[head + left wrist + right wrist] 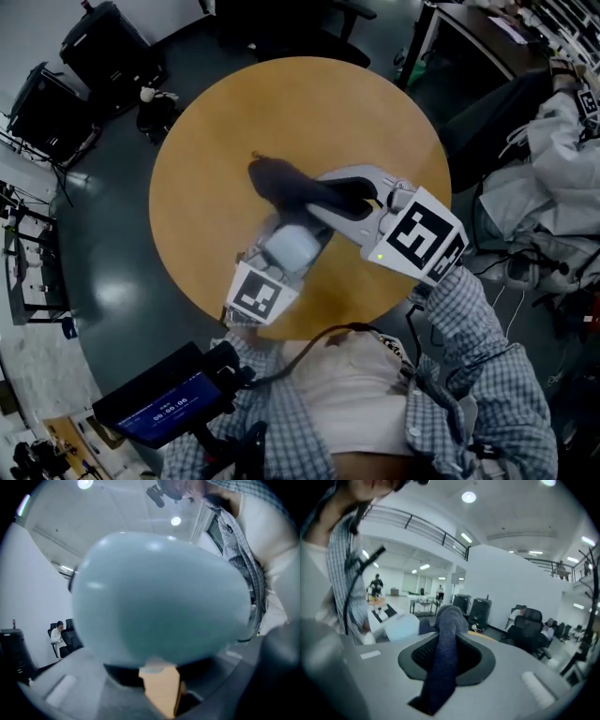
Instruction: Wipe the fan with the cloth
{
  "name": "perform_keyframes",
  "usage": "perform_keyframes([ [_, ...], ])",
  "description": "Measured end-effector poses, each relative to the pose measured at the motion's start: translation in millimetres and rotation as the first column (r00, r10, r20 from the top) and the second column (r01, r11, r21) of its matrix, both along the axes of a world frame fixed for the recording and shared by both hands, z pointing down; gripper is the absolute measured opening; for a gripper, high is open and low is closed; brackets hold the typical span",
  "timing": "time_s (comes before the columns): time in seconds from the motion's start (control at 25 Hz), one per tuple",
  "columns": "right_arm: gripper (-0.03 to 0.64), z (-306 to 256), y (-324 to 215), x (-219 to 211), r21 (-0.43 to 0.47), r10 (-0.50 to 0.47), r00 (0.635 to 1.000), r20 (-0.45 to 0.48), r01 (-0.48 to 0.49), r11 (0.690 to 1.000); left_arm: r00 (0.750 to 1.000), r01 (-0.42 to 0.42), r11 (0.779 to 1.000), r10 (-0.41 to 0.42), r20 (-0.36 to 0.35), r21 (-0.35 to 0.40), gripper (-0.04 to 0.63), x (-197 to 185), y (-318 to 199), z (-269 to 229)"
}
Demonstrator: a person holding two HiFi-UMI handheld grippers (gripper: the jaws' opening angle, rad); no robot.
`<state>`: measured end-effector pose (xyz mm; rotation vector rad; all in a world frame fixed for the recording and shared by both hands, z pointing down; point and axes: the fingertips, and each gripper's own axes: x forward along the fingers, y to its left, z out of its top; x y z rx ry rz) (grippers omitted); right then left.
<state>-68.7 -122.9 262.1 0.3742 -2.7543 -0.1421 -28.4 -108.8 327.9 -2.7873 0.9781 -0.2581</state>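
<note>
Round and bare, the wooden table (202, 141) fills the head view, with office chairs and black cases on the dark floor around it. I'm working above it rather than on it.

My left gripper (274, 264) has its jaws clamped on the fan (292, 249) and holds it up over the near half of the table. In the left gripper view the fan's body blocks nearly everything. My right gripper (349, 197) is clenched on the cloth (277, 180), which runs up between the jaws and flops over past their tips.

I judge this to be the wiping step itself, or the moment just before a stroke. The cloth's free end lies just beyond the fan (I can't tell whether the two actually touch). Next I'd bring the draped end down onto the fan's shell and drag it across, keeping the left grip firm so the fan doesn't twist.

The fan looks like a small, smooth, pale blue rounded thing with a faint sheen. No blades or grille show from here.
</note>
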Motion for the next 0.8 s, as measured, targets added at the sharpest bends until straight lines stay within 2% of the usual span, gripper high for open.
perform_keyframes([
  [0.12, 0.086, 54.9, -35.2, 20.2, 0.075, 0.107, 0.973, -0.203, -0.094, 0.993, 1.000, 0.008, 1.000, -0.008, -0.014, -0.013, 0.143, -0.6, -5.2, 0.6],
  [0.2, 0.086, 77.5, -48.0, 36.6, 0.091, 0.191, 0.947, -0.258, -0.173, 0.981, 1.000, 0.021, 0.999, -0.021, -0.011, -0.034, 0.143, -4.2, -10.0, 7.0],
  [0.32, 0.086, 100.6, -57.8, 57.2, 0.019, 0.299, 0.931, -0.207, -0.302, 0.953, 0.999, 0.053, 0.996, -0.054, -0.003, -0.072, 0.143, -14.8, -17.0, 27.4],
  [0.4, 0.086, 116.0, -58.7, 70.1, -0.054, 0.349, 0.924, -0.156, -0.361, 0.931, 0.997, 0.076, 0.991, -0.076, 0.012, -0.113, 0.143, -19.3, -19.7, 43.7],
  [0.48, 0.086, 135.4, -62.6, 84.7, -0.086, 0.390, 0.908, -0.151, -0.405, 0.910, 0.995, 0.101, 0.981, -0.099, 0.024, -0.164, 0.143, -24.8, -24.4, 62.2],
  [0.64, 0.086, 166.2, -79.3, 101.5, -0.173, 0.436, 0.891, -0.125, -0.452, 0.875, 0.990, 0.138, 0.964, -0.130, 0.046, -0.226, 0.143, -32.0, -47.6, 91.1],
  [0.8, 0.086, 213.5, -78.4, 113.5, -0.262, 0.455, 0.876, -0.159, -0.481, 0.836, 0.990, 0.136, 0.945, -0.117, 0.078, -0.299, 0.143, -20.9, -54.9, 130.4],
])
